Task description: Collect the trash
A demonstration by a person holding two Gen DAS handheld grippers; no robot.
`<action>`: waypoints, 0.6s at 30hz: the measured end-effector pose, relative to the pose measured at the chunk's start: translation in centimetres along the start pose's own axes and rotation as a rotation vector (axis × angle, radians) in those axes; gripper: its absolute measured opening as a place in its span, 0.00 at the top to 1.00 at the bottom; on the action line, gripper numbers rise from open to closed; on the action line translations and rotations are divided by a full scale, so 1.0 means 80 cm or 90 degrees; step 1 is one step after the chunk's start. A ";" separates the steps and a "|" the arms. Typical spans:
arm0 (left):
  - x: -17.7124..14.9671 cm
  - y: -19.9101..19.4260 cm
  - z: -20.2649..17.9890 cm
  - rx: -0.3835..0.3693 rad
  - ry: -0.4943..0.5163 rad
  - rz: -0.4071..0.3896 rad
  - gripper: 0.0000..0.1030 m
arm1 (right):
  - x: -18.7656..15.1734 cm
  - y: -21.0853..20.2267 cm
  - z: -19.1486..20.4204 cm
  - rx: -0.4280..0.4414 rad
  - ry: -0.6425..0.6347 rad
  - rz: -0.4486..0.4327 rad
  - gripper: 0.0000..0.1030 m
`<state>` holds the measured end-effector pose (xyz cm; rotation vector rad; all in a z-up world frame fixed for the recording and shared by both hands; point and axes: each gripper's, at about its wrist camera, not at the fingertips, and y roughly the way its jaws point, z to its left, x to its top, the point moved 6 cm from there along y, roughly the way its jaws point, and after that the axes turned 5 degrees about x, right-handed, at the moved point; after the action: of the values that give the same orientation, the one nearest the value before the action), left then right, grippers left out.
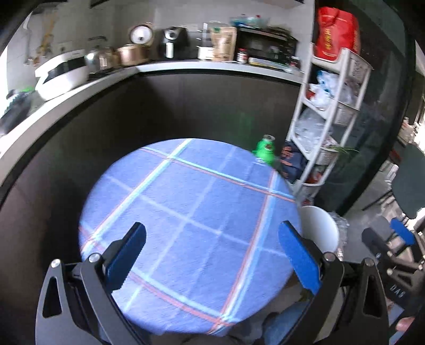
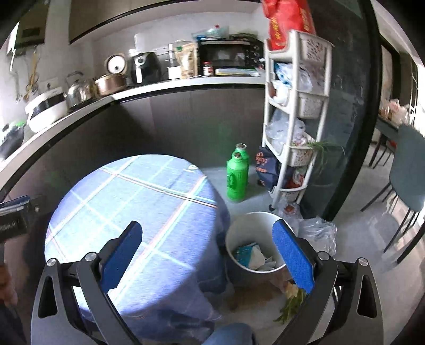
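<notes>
The round table (image 2: 127,212), under a blue plaid cloth with white and red lines, serves as landmark. Left of it, a dark gripper body at the right wrist view's edge carries pale lettering too blurred to read. Over the table's near edge the left gripper (image 1: 212,254) hangs with its blue pads spread wide and nothing between them. The right gripper (image 2: 207,254) hangs over the table's right edge, its blue pads likewise wide apart and empty, one pad above the cloth and the other above the bin.

Just right of the table on the grey floor stands a white trash bin (image 2: 239,233), round and open-topped. Inside lies the trash (image 2: 253,256): crumpled white paper and a teal-and-white wrapper, piled at the bottom. In front of the bin, on the floor, lies a green leafy scrap (image 2: 289,305) with a yellowish piece.

Beyond the bin, behind the table's right side, stands a bright green jug (image 2: 237,175) with a handle and a pale cap. Right of it leans a dark blue bag (image 2: 265,167) with orange lettering that cannot be read. Further right, a white tiered rack (image 2: 297,111) holds plastic bags in its baskets, and a red bag (image 2: 287,18) with yellow characters sits on top.
</notes>
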<state>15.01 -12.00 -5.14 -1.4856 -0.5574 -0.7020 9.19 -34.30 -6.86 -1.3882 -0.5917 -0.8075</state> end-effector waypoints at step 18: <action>-0.022 -0.055 0.100 0.059 -0.054 -0.028 0.04 | 0.024 -0.057 0.138 0.020 -0.093 -0.048 0.08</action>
<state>11.31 -3.71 -3.17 -1.4247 -0.6799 -0.6409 7.81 -23.63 -1.32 -1.4108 -0.7704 -0.7577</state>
